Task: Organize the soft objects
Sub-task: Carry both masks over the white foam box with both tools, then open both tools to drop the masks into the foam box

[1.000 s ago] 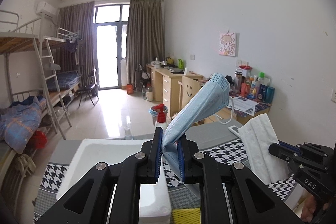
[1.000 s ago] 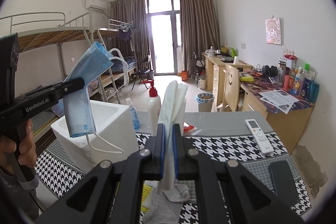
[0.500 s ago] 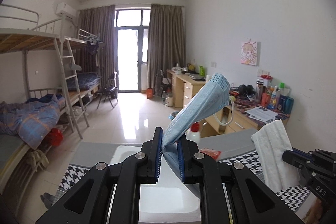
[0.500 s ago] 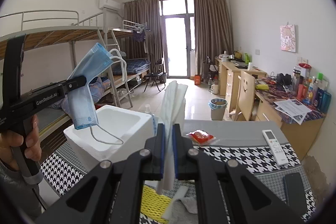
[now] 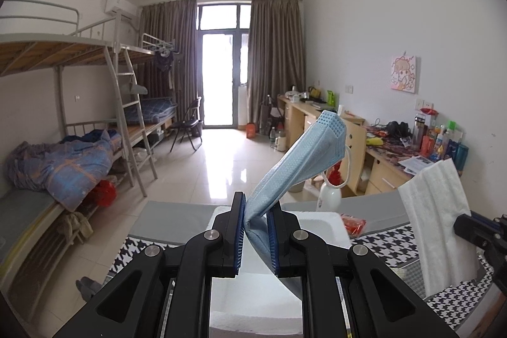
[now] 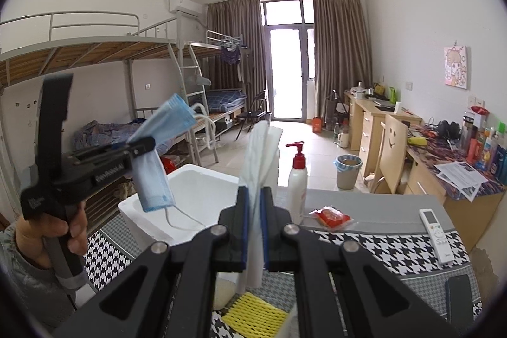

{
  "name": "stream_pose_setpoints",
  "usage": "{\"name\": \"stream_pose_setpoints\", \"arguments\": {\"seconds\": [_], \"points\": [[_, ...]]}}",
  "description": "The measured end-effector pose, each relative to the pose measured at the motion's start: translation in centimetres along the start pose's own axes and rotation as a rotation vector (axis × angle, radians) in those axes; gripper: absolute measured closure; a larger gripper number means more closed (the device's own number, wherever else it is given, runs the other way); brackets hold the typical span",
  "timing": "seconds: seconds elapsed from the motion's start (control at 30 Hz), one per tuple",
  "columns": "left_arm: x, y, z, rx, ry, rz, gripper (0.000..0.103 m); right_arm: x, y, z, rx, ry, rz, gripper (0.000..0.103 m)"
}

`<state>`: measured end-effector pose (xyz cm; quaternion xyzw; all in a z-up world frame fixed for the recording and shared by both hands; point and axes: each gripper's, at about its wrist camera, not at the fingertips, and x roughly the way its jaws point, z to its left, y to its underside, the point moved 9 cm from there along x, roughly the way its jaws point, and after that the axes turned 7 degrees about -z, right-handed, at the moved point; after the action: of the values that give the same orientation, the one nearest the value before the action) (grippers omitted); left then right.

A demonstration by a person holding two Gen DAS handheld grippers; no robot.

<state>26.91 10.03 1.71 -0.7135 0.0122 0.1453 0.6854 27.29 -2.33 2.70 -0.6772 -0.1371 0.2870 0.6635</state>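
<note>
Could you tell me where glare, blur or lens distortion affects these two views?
Left wrist view: the balcony door is blown out, glare streaks the floor, and fisheye bends the bunk bed. Right wrist view: the left hand-held gripper holding the blue mask looks slightly motion-blurred, while the white cloth is sharp.

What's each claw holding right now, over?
Left gripper shut on blue face mask. Right gripper shut on white cloth. White foam box below, nothing blocking.

Left gripper (image 5: 256,219) raised, jaws clamped on a blue face mask (image 5: 298,160), right gripper (image 6: 254,227) raised alongside, jaws pinching a white cloth (image 6: 258,167), left hand (image 6: 52,238) wrapped around its handle
</note>
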Motion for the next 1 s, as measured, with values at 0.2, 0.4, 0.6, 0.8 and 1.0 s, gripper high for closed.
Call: {"name": "stream_pose_setpoints", "arguments": {"seconds": [0.2, 0.4, 0.6, 0.8, 1.0], "points": [[0.8, 1.0, 0.2, 0.008, -0.011, 0.032, 0.088, 0.8, 0.1, 1.0, -0.012, -0.021, 0.012, 0.094], [2.0, 2.1, 0.7, 0.006, -0.005, 0.077, 0.085, 1.6, 0.2, 1.5, -0.016, -0.028, 0.026, 0.094], [2.5, 2.6, 1.6, -0.018, -0.001, 0.100, 0.044, 2.4, 0.6, 1.7, -0.016, -0.026, 0.043, 0.094], [1.9, 2.1, 2.2, -0.027, -0.012, 0.073, 0.006, 2.6, 0.7, 2.0, -0.019, -0.025, 0.052, 0.094], [2.2, 2.3, 2.7, -0.018, -0.021, 0.083, 0.003, 2.7, 0.4, 2.5, -0.028, -0.029, 0.049, 0.094]]}}
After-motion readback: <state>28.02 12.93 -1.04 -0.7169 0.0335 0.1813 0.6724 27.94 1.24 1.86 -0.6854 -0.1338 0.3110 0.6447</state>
